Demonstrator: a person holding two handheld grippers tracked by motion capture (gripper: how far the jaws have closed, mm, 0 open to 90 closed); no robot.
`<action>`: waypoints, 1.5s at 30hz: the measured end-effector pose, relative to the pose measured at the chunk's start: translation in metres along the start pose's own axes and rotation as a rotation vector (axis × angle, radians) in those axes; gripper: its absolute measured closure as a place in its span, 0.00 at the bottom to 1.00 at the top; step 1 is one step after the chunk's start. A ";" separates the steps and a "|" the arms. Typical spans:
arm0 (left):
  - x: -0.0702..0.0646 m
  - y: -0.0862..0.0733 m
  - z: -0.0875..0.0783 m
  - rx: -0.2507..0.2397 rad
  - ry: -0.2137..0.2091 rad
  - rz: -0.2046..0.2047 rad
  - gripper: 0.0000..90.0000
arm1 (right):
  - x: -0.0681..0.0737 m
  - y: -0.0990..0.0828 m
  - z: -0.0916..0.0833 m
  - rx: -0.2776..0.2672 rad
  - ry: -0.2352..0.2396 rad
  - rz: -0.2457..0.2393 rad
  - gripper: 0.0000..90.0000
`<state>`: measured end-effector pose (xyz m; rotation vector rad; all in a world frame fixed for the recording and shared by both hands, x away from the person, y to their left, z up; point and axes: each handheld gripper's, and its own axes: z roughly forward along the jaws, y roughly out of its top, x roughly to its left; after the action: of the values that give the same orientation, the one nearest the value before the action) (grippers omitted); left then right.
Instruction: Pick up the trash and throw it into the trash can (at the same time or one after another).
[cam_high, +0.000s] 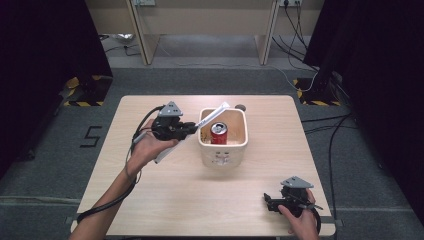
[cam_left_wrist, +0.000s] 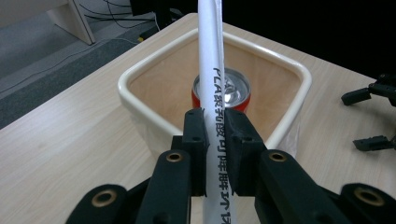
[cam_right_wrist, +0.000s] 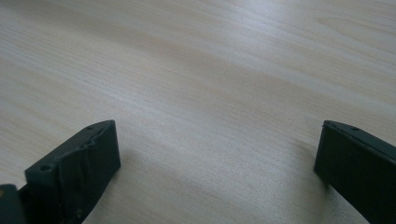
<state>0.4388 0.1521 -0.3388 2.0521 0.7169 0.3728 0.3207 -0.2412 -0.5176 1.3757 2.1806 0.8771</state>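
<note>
The left gripper is grasping a paper-wrapped straw, its fingers clenched on the white sleeve part-way along, just where the black printing is running. In the high view the same left gripper is hovering just left of the cream square bin, with the straw slanting from below the hand up across the bin's near-left corner, its upper end lying over the far rim. A red soda can is standing upright inside the bin; in the left gripper view the can's silver top is sitting directly behind the straw.

The right gripper is resting near the right front corner of the worktop, well apart from the bin. Its fingers are spread wide and released, with bare wood between them.

The step in hand looks like putting the straw into the bin. To do it well, the left hand probably needs to be lifting the low end clear of the rim and steering the high end down beside the can, not onto its lid, before letting go. The thin paper sleeve is likely to be slipping or buckling if the grip is twisting, so a straight, unhurried tilt seems safest. Bumping the can could be tipping it.
</note>
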 end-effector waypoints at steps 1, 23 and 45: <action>-0.001 0.003 0.002 0.000 -0.002 -0.001 0.88 | -0.001 0.000 0.000 -0.002 0.000 -0.006 0.00; -0.018 0.045 0.053 -0.020 -0.060 0.012 0.88 | 0.000 0.000 0.000 0.001 0.005 -0.001 0.00; -0.027 0.069 0.086 -0.031 -0.071 0.021 0.88 | 0.000 0.000 0.000 0.002 0.005 -0.003 0.00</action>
<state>0.4858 0.0493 -0.3279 2.0346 0.6432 0.3198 0.3205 -0.2408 -0.5172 1.3720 2.1876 0.8776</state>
